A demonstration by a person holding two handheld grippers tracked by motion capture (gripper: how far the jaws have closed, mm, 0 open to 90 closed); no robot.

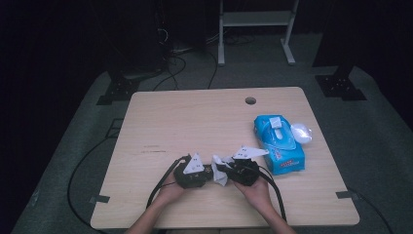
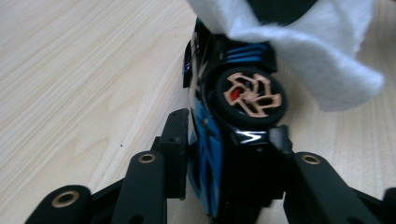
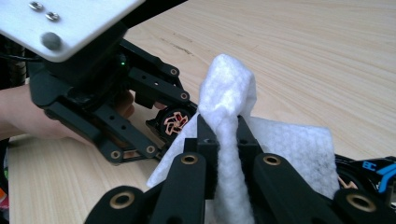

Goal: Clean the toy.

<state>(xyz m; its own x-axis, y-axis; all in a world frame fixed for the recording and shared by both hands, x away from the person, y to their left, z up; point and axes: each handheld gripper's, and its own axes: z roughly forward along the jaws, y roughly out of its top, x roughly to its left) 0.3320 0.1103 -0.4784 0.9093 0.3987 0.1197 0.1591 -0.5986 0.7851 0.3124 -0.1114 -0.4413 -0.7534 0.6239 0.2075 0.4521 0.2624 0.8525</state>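
Observation:
My left gripper (image 1: 208, 171) holds a black and blue toy car (image 2: 212, 149) by its sides at the table's near middle. Its pads (image 2: 177, 149) sit against the body, just behind a black wheel with a tan rim (image 2: 251, 95). My right gripper (image 3: 224, 126) is shut on a bunched white wipe (image 3: 229, 88), which lies over the car's far end (image 2: 303, 42). The two grippers face each other nose to nose, and the wipe (image 1: 220, 175) shows between them. In the right gripper view the left gripper (image 3: 168, 122) straddles the wheel (image 3: 176, 122).
A blue pack of wet wipes (image 1: 277, 144) with its white lid (image 1: 301, 131) flipped open lies right of the grippers. The wooden table (image 1: 195, 117) has a cable hole (image 1: 250, 100) near its far edge. Cables trail from both grippers over the near edge.

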